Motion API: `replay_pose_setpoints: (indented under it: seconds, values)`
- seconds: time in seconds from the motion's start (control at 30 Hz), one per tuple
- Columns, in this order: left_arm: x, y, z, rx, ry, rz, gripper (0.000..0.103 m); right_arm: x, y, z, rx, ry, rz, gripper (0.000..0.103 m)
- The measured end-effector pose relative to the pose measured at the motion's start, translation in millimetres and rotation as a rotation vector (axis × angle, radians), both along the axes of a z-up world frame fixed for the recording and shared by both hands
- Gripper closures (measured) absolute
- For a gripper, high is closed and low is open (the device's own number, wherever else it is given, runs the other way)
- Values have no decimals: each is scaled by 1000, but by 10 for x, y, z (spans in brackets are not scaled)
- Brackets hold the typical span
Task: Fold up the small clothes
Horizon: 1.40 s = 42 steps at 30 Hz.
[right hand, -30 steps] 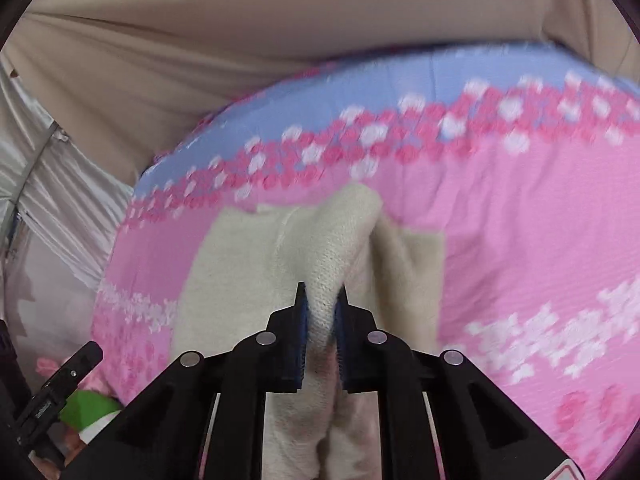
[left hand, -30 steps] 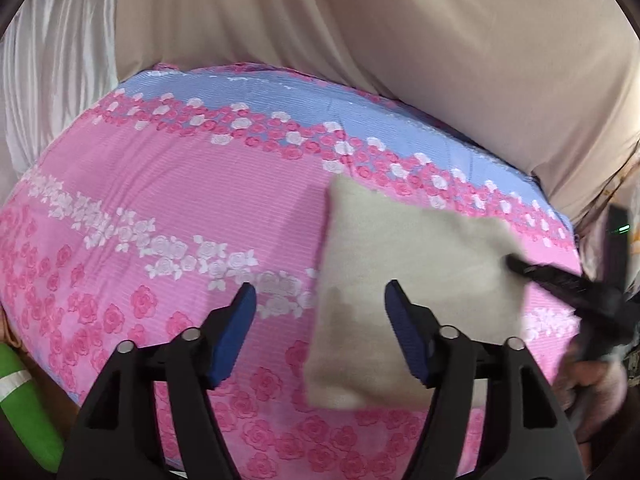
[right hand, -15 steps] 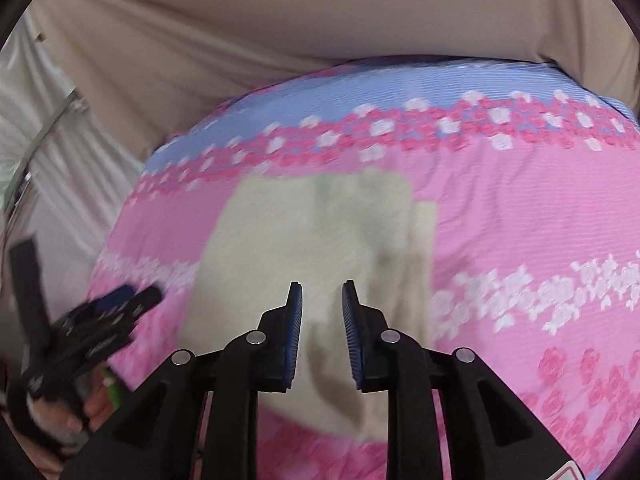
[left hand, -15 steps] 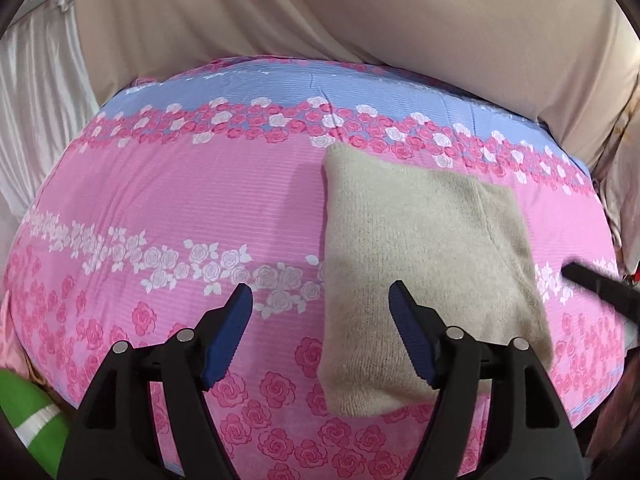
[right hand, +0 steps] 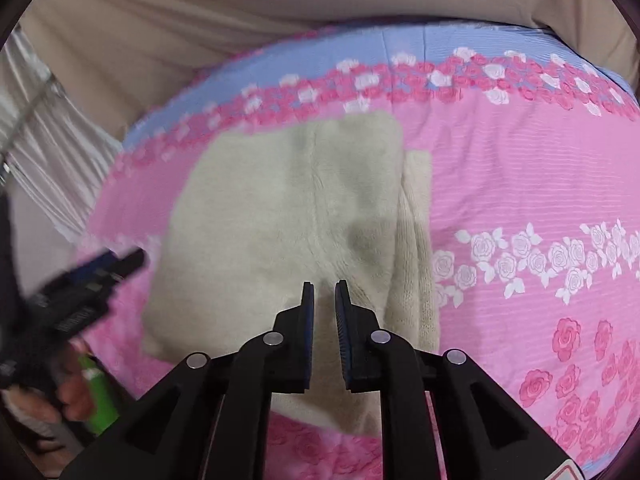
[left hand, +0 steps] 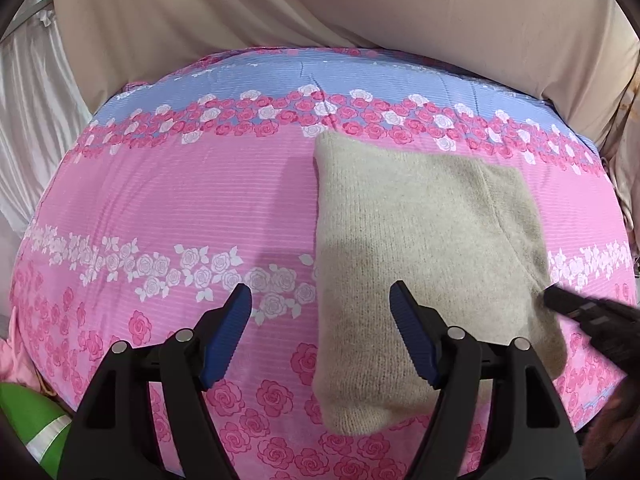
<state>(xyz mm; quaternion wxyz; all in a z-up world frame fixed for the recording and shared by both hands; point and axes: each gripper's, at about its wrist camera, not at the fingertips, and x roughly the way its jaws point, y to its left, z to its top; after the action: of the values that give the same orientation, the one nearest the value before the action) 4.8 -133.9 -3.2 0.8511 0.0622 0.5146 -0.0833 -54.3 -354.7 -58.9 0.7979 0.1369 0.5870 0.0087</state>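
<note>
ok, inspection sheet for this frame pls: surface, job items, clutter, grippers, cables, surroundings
Surface: pink and blue rose-print bedsheet, smooth, covers the work area.
Job's things: beige knit garment lying folded flat on the sheet; a lower layer sticks out along one edge in the right wrist view.
Clutter: green object with a white stripe at the sheet's near edge.
Grippers: left gripper wide open, above the garment's edge, holding nothing; right gripper jaws narrowly apart, nothing between them, over the garment.
Cables: nothing seen.
Surroundings: beige drape behind; white curtain to the side.
</note>
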Motion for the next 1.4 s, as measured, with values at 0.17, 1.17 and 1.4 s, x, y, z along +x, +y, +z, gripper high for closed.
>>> replay_pose_setpoints:
  seconds: [0.17, 1.17, 1.4]
  values:
    - [33, 41, -7, 6, 5, 16, 25, -49, -227, 103, 89, -27, -95, 99]
    - [-61, 564, -97, -339, 151, 115, 13, -105, -387, 334, 216, -50, -165, 34]
    - [-138, 872, -203, -355, 221, 187, 12, -788, -352, 66, 416, 50, -307, 33]
